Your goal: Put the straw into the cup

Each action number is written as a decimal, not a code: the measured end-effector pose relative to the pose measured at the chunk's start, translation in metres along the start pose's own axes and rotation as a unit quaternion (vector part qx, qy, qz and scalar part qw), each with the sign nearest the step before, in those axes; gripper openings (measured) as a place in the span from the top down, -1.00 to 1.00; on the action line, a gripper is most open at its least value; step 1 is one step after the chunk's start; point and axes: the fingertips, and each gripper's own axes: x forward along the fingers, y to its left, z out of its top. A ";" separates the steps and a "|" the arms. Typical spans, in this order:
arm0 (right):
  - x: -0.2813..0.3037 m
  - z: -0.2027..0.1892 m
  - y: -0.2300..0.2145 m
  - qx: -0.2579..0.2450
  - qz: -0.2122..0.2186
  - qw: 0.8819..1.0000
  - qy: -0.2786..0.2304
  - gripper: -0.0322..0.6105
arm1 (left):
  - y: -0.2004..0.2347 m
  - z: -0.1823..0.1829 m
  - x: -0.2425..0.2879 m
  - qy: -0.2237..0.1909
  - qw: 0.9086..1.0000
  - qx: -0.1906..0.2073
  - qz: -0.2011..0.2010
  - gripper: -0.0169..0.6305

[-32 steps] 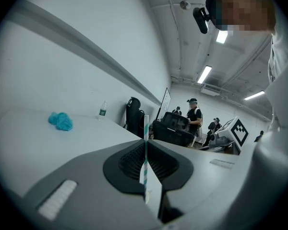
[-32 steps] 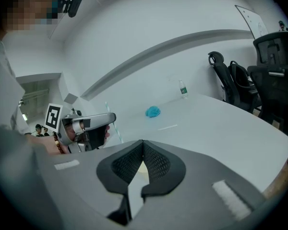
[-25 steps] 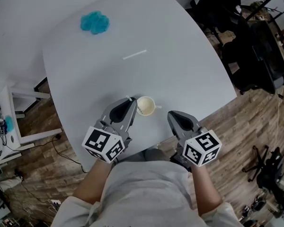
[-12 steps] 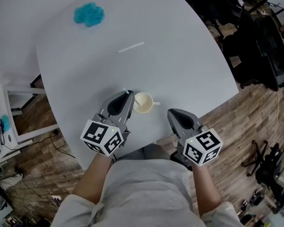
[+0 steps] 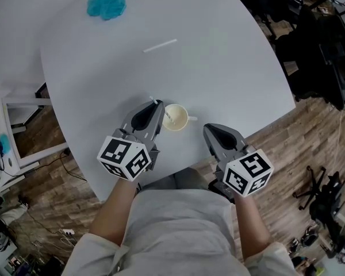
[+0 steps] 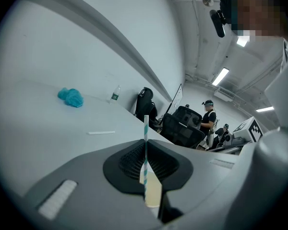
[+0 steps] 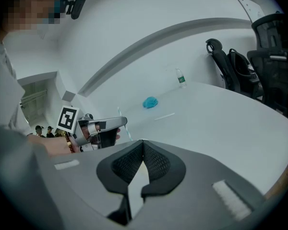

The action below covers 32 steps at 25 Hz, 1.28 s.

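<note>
Cream cup [image 5: 183, 123], upright, teal-striped straw [image 6: 145, 128] standing in it (pinched upright)

Table [image 5: 218, 68]: smooth, matt white top. Cup [image 5: 176, 117]: smooth cream wall with a faint sheen. Straw [image 6: 145, 128]: matt, paper-like, white banded with teal. Left gripper [image 5: 157, 104] and right gripper [image 5: 209, 129]: matt grey plastic shells with black ribbed pads [image 6: 129, 159]. Cloth [image 5: 106, 5]: fluffy blue fibres. Floor [image 5: 287, 148]: grained wood planks. Shirt [image 5: 178, 223]: soft grey fabric.
</note>
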 end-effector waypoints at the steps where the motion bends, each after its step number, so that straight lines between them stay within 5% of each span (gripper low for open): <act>1: 0.000 0.000 0.000 0.001 0.000 1.000 0.000 0.88 | 0.002 -0.003 0.001 0.002 1.000 -0.003 0.002 0.85; 32: 0.005 -0.008 -0.004 0.018 -0.004 1.000 0.009 0.88 | 0.028 -0.030 0.016 0.028 0.999 -0.025 0.006 0.80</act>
